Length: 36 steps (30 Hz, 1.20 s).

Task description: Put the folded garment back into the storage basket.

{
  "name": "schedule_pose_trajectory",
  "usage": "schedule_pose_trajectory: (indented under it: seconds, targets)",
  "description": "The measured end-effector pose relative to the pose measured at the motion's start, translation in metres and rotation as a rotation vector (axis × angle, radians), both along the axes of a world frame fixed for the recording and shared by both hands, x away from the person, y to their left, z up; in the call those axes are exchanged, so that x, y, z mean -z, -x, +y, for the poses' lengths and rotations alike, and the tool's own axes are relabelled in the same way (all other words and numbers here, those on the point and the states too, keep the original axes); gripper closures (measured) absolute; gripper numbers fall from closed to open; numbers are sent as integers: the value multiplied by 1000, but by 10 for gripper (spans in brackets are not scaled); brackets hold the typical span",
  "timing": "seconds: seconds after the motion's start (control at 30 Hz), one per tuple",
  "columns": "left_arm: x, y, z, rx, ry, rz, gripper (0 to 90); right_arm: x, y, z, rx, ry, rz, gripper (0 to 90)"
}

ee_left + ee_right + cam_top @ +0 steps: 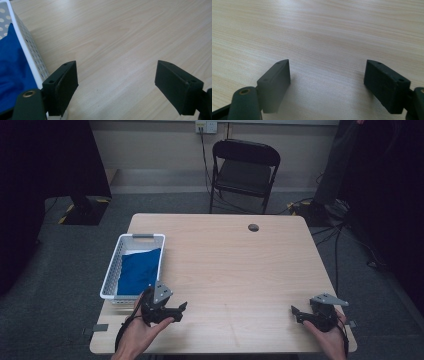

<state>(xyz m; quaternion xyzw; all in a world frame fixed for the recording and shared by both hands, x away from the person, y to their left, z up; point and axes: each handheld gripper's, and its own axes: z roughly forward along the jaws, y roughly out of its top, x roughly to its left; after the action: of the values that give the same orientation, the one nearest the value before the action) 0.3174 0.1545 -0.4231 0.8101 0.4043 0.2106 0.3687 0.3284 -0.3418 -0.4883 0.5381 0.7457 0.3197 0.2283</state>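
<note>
A white perforated basket (111, 266) stands on the left side of the light wooden table (235, 265), with a blue cloth (139, 271) lying inside it. My left gripper (181, 309) hovers just off the basket's near right corner, jaws wide apart and empty. In the left gripper view the basket wall (32, 51) and blue cloth (11, 70) lie at the left, beside my left gripper (116, 83). My right gripper (295, 314) rests near the table's front right corner, open. In the right gripper view my right gripper (327, 83) has bare wood between its jaws.
A dark round cable hole (253, 227) sits in the table near its far edge. A black folding chair (244, 170) stands behind the table. A dark stand base (82, 210) is on the floor at the far left, and cables (330, 220) trail at the far right.
</note>
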Motion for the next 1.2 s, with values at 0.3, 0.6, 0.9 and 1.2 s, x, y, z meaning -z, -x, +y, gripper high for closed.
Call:
schedule_pose_trajectory:
  seconds: [0.3, 0.6, 0.9, 1.2]
  targets:
    - [25, 1, -9, 34, -13, 56, 182, 0, 0, 0, 0, 0, 0, 203]
    - [37, 3, -12, 31, -32, 83, 182, 0, 0, 0, 0, 0, 0, 203]
    - [47, 5, -13, 41, -48, 129, 182, 0, 0, 0, 0, 0, 0, 203]
    - [58, 6, -16, 71, -37, 167, 155, 0, 0, 0, 0, 0, 0, 203]
